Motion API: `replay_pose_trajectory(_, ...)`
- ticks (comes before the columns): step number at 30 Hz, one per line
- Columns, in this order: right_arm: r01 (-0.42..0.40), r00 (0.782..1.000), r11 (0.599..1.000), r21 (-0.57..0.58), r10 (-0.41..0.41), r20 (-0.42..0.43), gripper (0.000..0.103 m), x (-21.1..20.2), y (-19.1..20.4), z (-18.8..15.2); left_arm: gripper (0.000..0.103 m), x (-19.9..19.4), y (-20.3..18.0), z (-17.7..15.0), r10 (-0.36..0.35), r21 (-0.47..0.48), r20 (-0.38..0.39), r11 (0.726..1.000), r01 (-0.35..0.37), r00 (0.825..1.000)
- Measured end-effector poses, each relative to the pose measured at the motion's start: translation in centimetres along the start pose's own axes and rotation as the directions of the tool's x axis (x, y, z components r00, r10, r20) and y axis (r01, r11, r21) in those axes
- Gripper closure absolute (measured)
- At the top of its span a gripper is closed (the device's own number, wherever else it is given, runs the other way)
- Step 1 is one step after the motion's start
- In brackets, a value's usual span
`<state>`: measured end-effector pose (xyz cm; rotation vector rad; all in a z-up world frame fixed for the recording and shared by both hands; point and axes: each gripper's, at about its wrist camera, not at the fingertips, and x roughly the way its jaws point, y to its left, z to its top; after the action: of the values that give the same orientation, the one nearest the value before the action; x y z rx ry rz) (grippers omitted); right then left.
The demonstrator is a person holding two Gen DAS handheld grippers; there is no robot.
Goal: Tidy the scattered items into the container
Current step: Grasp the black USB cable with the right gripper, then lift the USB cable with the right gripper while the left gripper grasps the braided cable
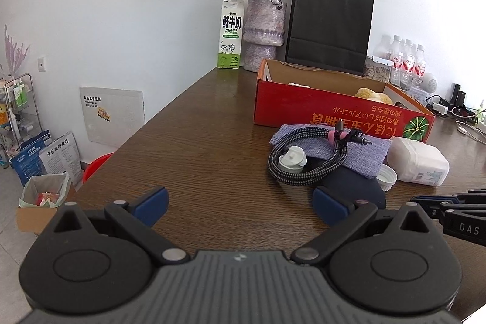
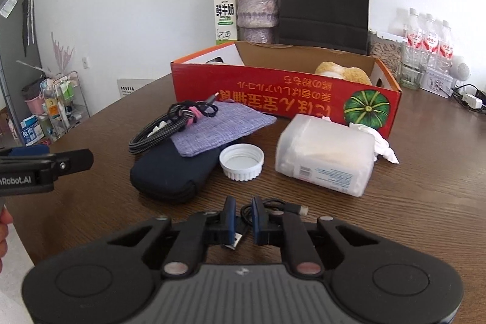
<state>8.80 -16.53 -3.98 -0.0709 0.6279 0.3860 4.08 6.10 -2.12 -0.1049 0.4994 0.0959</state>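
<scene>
Cable (image 2: pixel 264 210) pinched by nearly closed right tongs (image 2: pixel 243 216); loose loops could snag. Left tongs (image 1: pixel 240 202) wide, empty; box (image 2: pixel 282 94) at twelve o'clock.

We look low across the counter (image 1: pixel 197 141) from both wrists toward the back wall; our right view sits nearer the red box (image 2: pixel 273 90), which both views share.

Lived-in home room, wooden table (image 1: pixel 197 141) stood against white wall, behind it milk carton (image 1: pixel 231 34), vase (image 1: pixel 263 34) of dried roses, beside it pet-food bags (image 1: pixel 45 157) on floor
</scene>
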Motion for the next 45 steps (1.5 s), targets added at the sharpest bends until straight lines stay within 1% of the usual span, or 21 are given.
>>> replay_pose_trajectory(2, 0.017, 1.0, 1.0, 0.004, -0.017, 0.018, 0.088, -0.4, -0.3, 0.0, 0.0, 0.0, 0.0, 0.0, 0.0, 0.002, 0.001, 1.0, 0.0, 1.0)
replay_pose_trajectory(3, 0.03, 0.999, 1.0, 0.003, -0.03, 0.027, 0.077, -0.7, -0.4, 0.0, 0.0, -0.1, 0.0, 0.1, 0.0, 0.003, 0.002, 1.0, 0.0, 1.0)
replay_pose_trajectory(4, 0.043, 0.998, 0.999, 0.005, -0.043, 0.041, 0.061, -0.9, -0.7, 0.0, 0.0, 0.0, -0.1, 0.1, 0.0, 0.004, 0.002, 1.0, 0.0, 1.0)
replay_pose_trajectory(5, 0.054, 0.997, 0.999, 0.005, -0.054, 0.049, 0.053, -1.0, -0.9, 0.0, 0.0, 0.0, -0.1, 0.1, 0.001, 0.005, 0.0, 1.0, -0.001, 1.0)
replay_pose_trajectory(6, 0.068, 0.997, 0.998, 0.0, -0.068, 0.048, 0.041, -0.9, -1.1, 0.1, 0.0, 0.0, -0.1, 0.1, 0.002, 0.005, -0.002, 1.0, -0.002, 1.0)
replay_pose_trajectory(7, 0.087, 0.995, 0.996, -0.006, -0.086, 0.041, 0.037, -0.7, -1.2, 0.2, 0.0, 0.1, -0.1, 0.1, 0.003, 0.005, -0.003, 1.0, -0.003, 1.0)
replay_pose_trajectory(9, 0.094, 0.995, 0.996, -0.003, -0.093, 0.016, 0.037, 0.0, -1.6, 0.3, 0.0, 0.2, -0.2, 0.0, 0.004, 0.005, -0.005, 1.0, -0.004, 1.0)
replay_pose_trajectory(11, 0.069, 0.998, 0.997, 0.021, -0.069, -0.01, 0.037, 0.9, -1.9, 0.3, 0.0, 0.2, -0.2, 0.0, 0.004, 0.006, -0.008, 1.0, -0.004, 1.0)
replay_pose_trajectory(12, 0.055, 0.998, 0.998, 0.029, -0.055, -0.016, 0.041, 1.2, -2.0, 0.3, 0.0, 0.2, -0.2, 0.0, 0.005, 0.007, -0.009, 1.0, -0.005, 1.0)
replay_pose_trajectory(13, 0.054, 0.999, 0.998, 0.022, -0.054, -0.007, 0.056, 1.3, -1.9, 0.3, 0.0, 0.2, -0.1, 0.0, 0.008, 0.007, -0.01, 1.0, -0.008, 1.0)
replay_pose_trajectory(16, 0.016, 1.0, 1.0, 0.022, -0.016, -0.001, 0.062, 1.1, -1.8, 0.2, 0.0, 0.4, 0.1, 0.0, 0.015, 0.0, -0.012, 1.0, -0.015, 1.0)
replay_pose_trajectory(18, 0.017, 1.0, 1.0, 0.017, -0.017, 0.012, 0.065, 0.7, -1.8, 0.0, 0.0, 0.5, 0.1, 0.0, 0.016, -0.003, -0.015, 1.0, -0.016, 1.0)
replay_pose_trajectory(20, 0.015, 1.0, 1.0, 0.02, -0.015, 0.023, 0.067, 0.3, -1.8, -0.2, 0.0, 0.6, 0.0, 0.0, 0.009, -0.002, -0.019, 1.0, -0.009, 1.0)
replay_pose_trajectory(26, 0.025, 0.998, 0.999, 0.034, -0.026, 0.048, 0.068, -0.9, -2.3, -0.1, 0.0, 0.8, -0.7, 0.2, -0.01, 0.018, -0.019, 1.0, 0.01, 1.0)
replay_pose_trajectory(32, 0.035, 0.996, 0.999, 0.037, -0.038, 0.084, 0.068, -1.7, -2.7, 0.5, 0.0, 1.7, -1.7, 1.3, -0.032, 0.049, -0.017, 0.998, 0.032, 0.999)
replay_pose_trajectory(35, 0.042, 0.993, 0.998, 0.038, -0.046, 0.109, 0.068, -2.2, -2.9, 1.0, 0.0, 2.5, -2.4, 2.0, -0.057, 0.074, -0.022, 0.996, 0.059, 0.998)
replay_pose_trajectory(38, 0.049, 0.99, 0.998, 0.035, -0.054, 0.134, 0.068, -2.6, -3.2, 1.6, 0.0, 3.7, -3.0, 2.8, -0.11, 0.092, -0.034, 0.989, 0.113, 0.993)
replay_pose_trajectory(40, 0.057, 0.988, 0.998, 0.035, -0.061, 0.145, 0.068, -2.6, -3.4, 2.0, 0.0, 4.8, -3.4, 3.3, -0.128, 0.103, -0.052, 0.986, 0.133, 0.99)
replay_pose_trajectory(45, 0.07, 0.986, 0.997, 0.041, -0.076, 0.151, 0.068, -2.4, -3.9, 2.7, 0.0, 7.6, -3.6, 4.4, -0.165, 0.094, -0.097, 0.98, 0.174, 0.982)
